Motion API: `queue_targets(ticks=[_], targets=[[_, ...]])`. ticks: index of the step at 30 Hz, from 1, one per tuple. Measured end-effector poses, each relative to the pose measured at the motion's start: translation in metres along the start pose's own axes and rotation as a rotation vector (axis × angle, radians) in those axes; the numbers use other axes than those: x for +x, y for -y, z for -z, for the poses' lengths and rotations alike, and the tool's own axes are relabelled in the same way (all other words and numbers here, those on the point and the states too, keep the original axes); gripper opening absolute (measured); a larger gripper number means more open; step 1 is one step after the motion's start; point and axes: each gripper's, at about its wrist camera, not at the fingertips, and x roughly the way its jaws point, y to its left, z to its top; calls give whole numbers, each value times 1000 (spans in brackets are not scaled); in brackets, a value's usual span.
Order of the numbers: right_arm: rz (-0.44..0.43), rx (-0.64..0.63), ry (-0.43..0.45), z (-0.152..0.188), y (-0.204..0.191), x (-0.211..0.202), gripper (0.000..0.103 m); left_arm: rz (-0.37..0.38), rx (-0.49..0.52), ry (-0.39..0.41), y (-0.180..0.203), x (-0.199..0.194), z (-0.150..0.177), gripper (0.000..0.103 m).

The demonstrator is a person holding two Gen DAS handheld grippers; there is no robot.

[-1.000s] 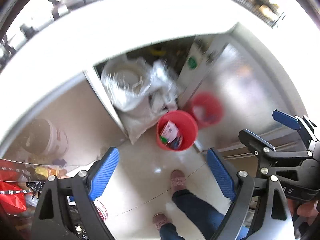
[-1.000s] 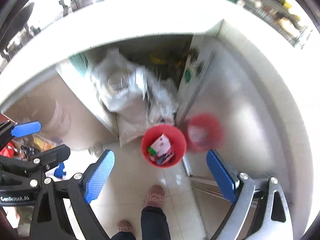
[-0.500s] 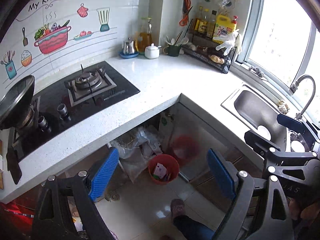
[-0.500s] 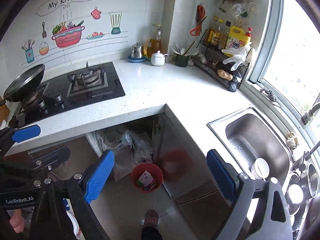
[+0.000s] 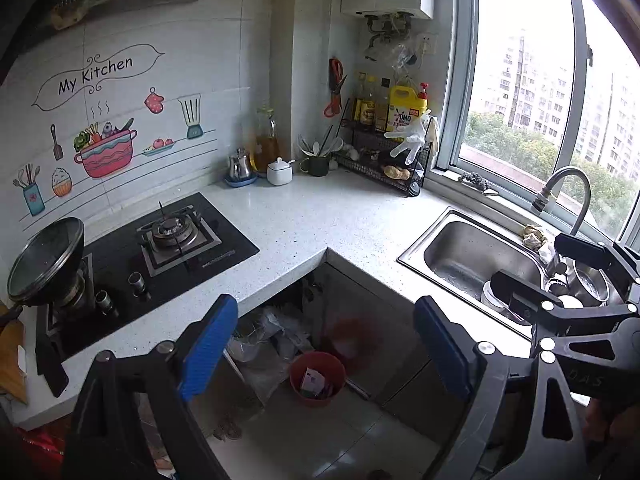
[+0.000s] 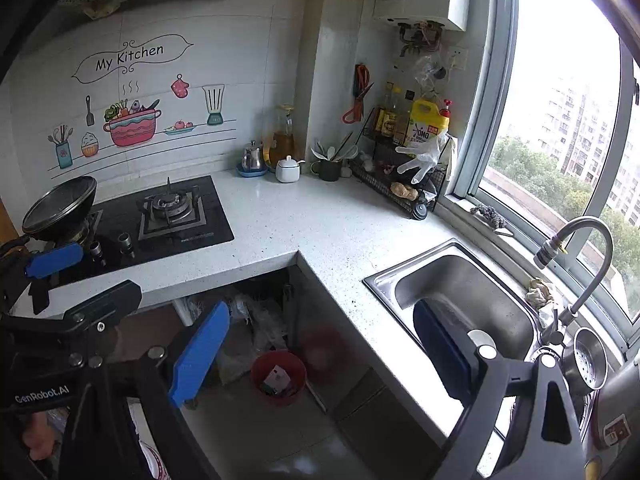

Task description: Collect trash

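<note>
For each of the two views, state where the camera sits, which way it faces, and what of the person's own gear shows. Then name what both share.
Left wrist: on the left tongs, angled down over the counter corner toward the red bin; its own open blue pads frame it, the right tongs at the right edge.
Right wrist: on the right tongs, facing likewise, nearer the sink; the left tongs and a hand show at the left.
Shared: bin, stove, sink, window.

Black tongs (image 5: 324,348) — blue pads (image 5: 208,344), silver screws.
</note>
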Motion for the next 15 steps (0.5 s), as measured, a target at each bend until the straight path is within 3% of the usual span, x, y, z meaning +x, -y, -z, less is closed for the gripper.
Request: queue_targets(ticks=[15], targets=[[-4,25,38,18,1,-29,93,-17,10,27,17,-26,16,88]])
